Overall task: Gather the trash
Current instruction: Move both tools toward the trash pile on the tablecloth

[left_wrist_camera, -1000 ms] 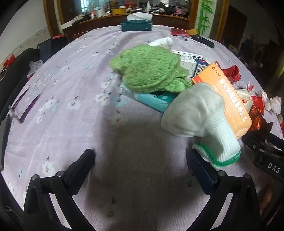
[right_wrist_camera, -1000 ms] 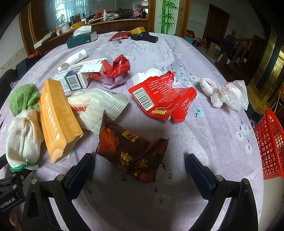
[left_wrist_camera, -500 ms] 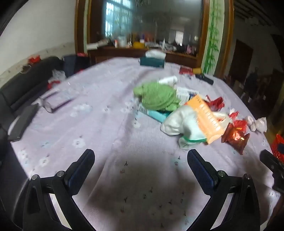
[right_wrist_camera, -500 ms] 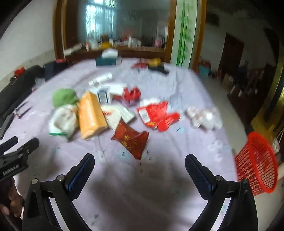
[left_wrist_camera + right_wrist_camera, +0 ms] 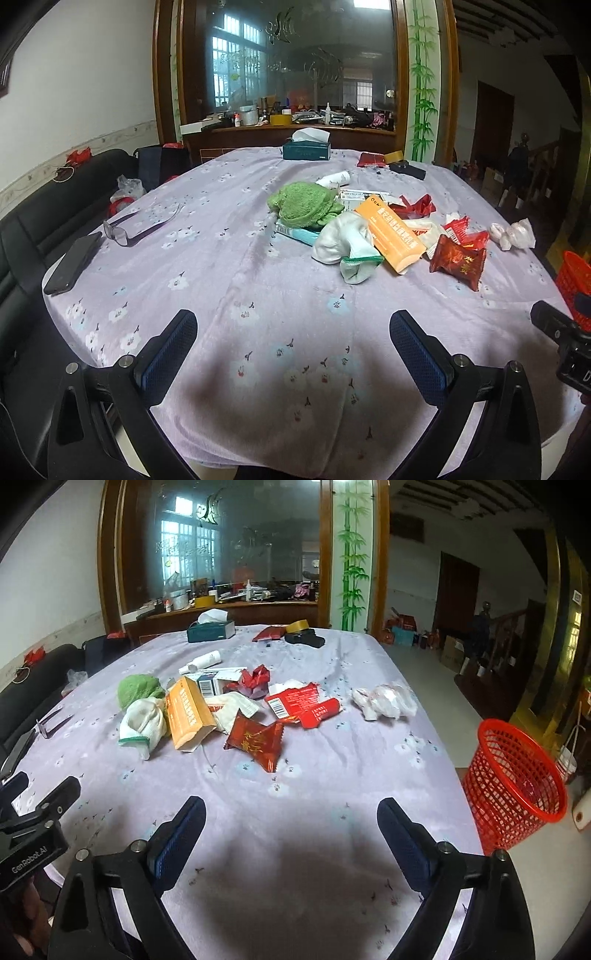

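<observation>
Trash lies in the middle of the purple flowered tablecloth (image 5: 332,768): a dark red snack wrapper (image 5: 256,740), a torn red packet (image 5: 299,703), an orange box (image 5: 188,712), a crumpled white plastic bag (image 5: 384,701) and crumpled red foil (image 5: 255,679). A red mesh basket (image 5: 513,782) stands on the floor to the right of the table. My right gripper (image 5: 291,834) is open and empty, above the near table edge. My left gripper (image 5: 293,354) is open and empty, also back from the pile. The orange box (image 5: 391,234) and dark red wrapper (image 5: 458,260) show in the left wrist view too.
A green cloth (image 5: 306,205), a white glove (image 5: 343,243), a teal tissue box (image 5: 306,149), a white tube (image 5: 203,661), glasses (image 5: 122,230) and a phone (image 5: 72,264) lie on the table. A black sofa (image 5: 40,218) stands at the left.
Both grippers have pulled back and up from the pile to the near table edge. The trash now looks smaller and farther away. Nothing was picked up.
</observation>
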